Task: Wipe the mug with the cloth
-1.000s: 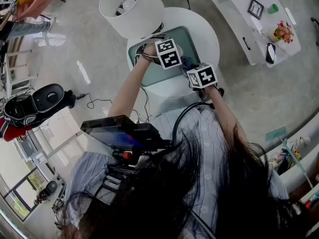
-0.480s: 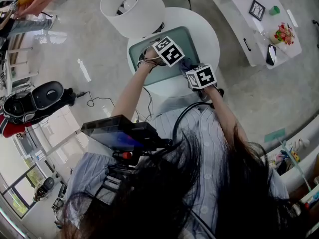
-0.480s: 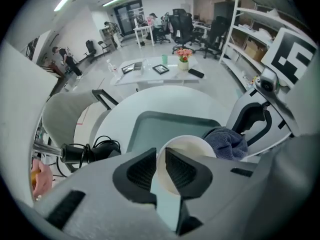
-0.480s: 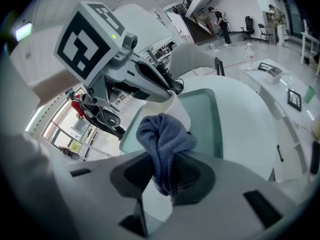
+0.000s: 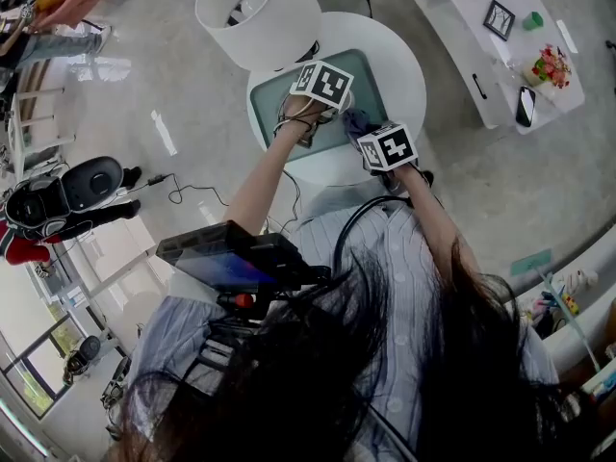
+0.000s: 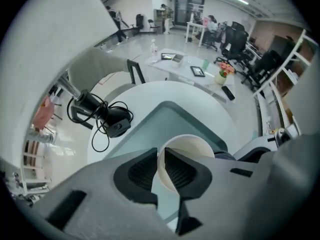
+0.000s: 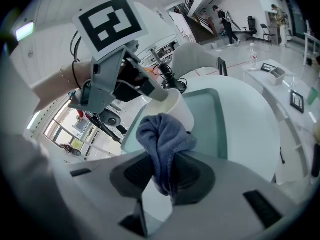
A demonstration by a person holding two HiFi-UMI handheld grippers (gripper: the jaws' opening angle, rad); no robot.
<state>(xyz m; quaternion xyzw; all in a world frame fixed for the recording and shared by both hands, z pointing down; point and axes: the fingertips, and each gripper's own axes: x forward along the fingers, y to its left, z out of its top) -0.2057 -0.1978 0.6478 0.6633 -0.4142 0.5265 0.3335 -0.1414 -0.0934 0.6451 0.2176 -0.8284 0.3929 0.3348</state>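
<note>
Left gripper (image 6: 161, 156) pinches the white mug (image 6: 192, 144) by its rim, above the teal mat (image 6: 165, 119) at frame centre. Right gripper (image 7: 162, 171) clamps the blue cloth (image 7: 162, 136), bunched against the mug's side. Black-and-white square markers (image 5: 322, 83) top both cubes. Round white table (image 5: 404, 75) shows bare margin around the mat.
</note>
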